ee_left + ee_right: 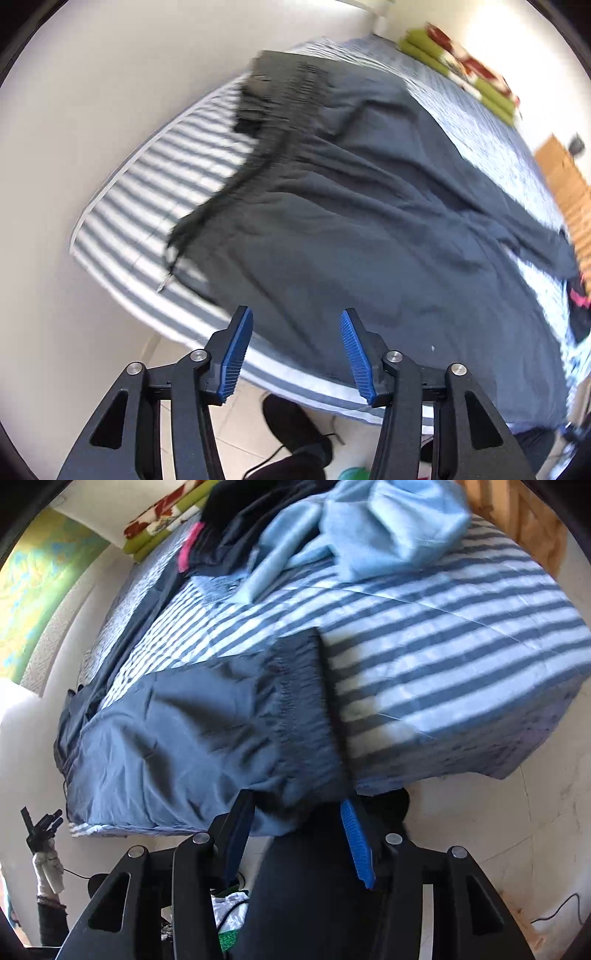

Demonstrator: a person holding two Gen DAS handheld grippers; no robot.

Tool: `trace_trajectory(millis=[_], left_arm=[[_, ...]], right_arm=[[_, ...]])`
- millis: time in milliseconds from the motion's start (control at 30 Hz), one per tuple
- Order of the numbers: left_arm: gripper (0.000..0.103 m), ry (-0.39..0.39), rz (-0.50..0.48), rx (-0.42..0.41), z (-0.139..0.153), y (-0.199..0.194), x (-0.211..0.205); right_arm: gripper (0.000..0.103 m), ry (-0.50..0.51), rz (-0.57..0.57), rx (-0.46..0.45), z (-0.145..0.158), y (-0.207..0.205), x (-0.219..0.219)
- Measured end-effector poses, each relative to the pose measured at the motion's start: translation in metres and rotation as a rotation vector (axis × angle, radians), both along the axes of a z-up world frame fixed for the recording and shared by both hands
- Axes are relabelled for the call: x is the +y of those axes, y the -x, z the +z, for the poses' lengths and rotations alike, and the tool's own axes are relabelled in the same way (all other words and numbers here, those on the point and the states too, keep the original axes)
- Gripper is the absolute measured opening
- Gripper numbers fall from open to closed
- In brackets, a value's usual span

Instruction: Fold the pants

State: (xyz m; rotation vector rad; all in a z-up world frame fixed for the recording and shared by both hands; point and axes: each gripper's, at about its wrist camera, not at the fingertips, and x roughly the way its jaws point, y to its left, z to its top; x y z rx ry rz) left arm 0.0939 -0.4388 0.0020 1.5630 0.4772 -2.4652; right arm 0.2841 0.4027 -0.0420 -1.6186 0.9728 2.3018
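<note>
Pants (369, 221) on bed (122, 206): soft, light, limp. I'd pinch the cuff hem. Left hand-held gripper (297, 350) apart, empty; right hand-held gripper (295, 834) apart, hem between, unpinched.

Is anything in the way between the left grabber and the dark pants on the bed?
Nothing visible. The left gripper hangs open over the near edge of the striped bed, and the dark pants lie spread right beyond its fingertips with nothing lying on that part.
</note>
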Motion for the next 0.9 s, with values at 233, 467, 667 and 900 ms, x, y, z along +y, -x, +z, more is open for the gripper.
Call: trace_trajectory(millis=[233,467,667,900], left_arm=[[0.062,-0.108,0.153,0.017,-0.016,-0.007,-0.052],[0.062,-0.172,0.213,-0.009,-0.042,0.009,-0.071],[0.005,-0.159,0.284,-0.029,-0.064,0.019,-0.070],[0.003,-0.184,0.318,0.088,-0.033,0.002,-0.067]], right_arm=[[0.006,-0.007,-0.026,0.021,0.008,0.015,-0.012],[0.004,-0.047,-0.086,0.094,0.046,0.020,-0.003],[0.003,-0.106,-0.094,0.116,0.063,0.036,0.000],[0.002,-0.120,-0.145,0.149,0.080,0.048,0.006]])
